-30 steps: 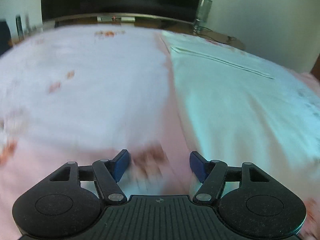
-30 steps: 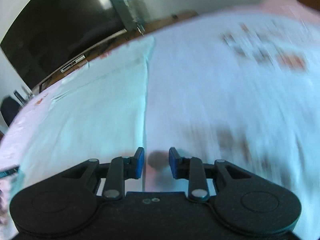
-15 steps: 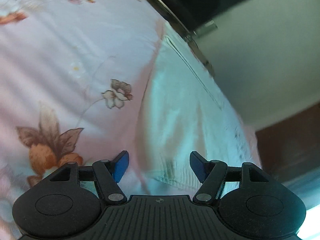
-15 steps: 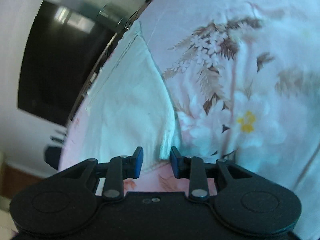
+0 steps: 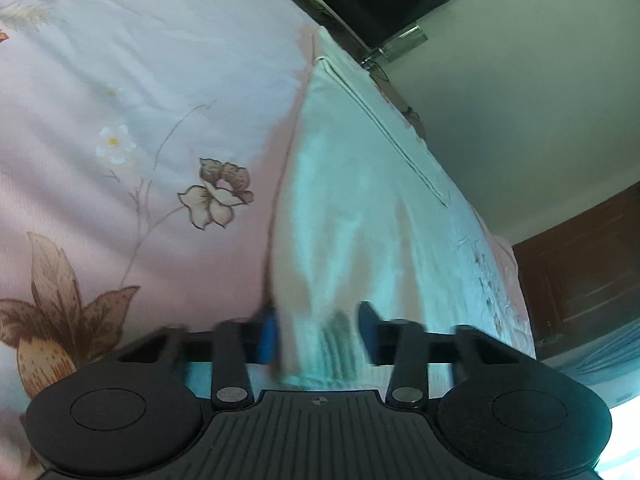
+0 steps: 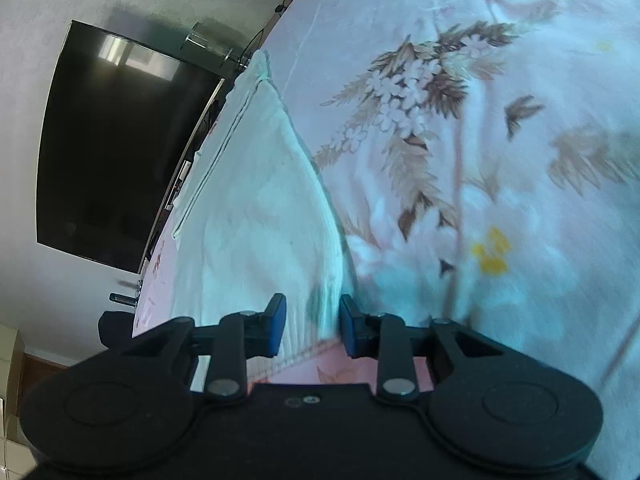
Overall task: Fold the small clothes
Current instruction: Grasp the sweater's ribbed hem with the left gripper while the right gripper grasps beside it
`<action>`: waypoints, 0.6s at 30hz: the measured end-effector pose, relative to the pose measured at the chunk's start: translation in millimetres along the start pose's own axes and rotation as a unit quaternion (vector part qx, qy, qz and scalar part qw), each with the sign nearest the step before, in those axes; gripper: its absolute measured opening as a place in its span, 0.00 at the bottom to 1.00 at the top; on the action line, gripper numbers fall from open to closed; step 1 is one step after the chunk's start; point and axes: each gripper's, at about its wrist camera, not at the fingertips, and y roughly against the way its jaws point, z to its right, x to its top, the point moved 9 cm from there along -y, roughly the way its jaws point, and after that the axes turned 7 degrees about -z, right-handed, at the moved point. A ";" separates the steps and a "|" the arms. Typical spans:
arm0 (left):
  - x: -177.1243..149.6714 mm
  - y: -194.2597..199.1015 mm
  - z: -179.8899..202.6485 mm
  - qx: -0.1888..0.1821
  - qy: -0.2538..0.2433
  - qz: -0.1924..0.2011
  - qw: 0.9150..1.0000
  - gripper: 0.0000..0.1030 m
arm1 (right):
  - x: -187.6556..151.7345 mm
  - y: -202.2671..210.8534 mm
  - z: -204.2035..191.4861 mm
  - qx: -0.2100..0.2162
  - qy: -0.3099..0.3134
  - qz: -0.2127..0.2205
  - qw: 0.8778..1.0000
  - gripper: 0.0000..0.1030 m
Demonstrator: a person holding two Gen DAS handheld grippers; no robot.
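Observation:
A white garment (image 5: pixel 360 184) lies flat on the pink floral bedsheet (image 5: pixel 140 120), its ribbed hem nearest me. My left gripper (image 5: pixel 318 332) is low over the hem's left corner. Its jaws are closing, with that corner standing up between them, and the blurred blue pads (image 5: pixel 267 334) do not press on it. In the right wrist view the same garment (image 6: pixel 256 208) runs away toward the bed's far edge. My right gripper (image 6: pixel 312 324) straddles the hem's right corner. Its jaws are narrow, and the cloth edge rises between the pads without being pinched.
The floral sheet (image 6: pixel 480 160) spreads wide on both outer sides of the garment. Beyond the bed's far edge a dark TV screen (image 6: pixel 112 152) hangs on the wall, with a glass (image 6: pixel 208 40) on the shelf beside it. A brown wooden door (image 5: pixel 580 264) stands at the right.
Both grippers rolled and sank to the garment's hem corners. The left jaws have narrowed around the left corner. The right jaws keep the same narrow gap, now with the cloth edge in it.

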 end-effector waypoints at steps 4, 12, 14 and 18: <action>0.8 -0.1 -4.5 -0.007 0.007 0.004 1.000 0.29 | 3.5 -9.6 -6.9 -0.004 0.020 -0.009 1.000 0.24; -1.7 1.9 0.6 0.008 -0.006 0.010 1.000 0.33 | -2.8 -10.2 -15.0 -0.017 0.062 -0.025 0.998 0.18; -0.4 1.1 4.6 0.021 -0.023 0.008 0.999 0.33 | -5.4 -10.5 -16.3 -0.020 0.066 -0.027 0.997 0.18; -0.1 0.1 11.2 0.055 -0.062 0.010 0.997 0.17 | -7.8 -13.1 -18.6 -0.022 0.067 -0.027 0.997 0.17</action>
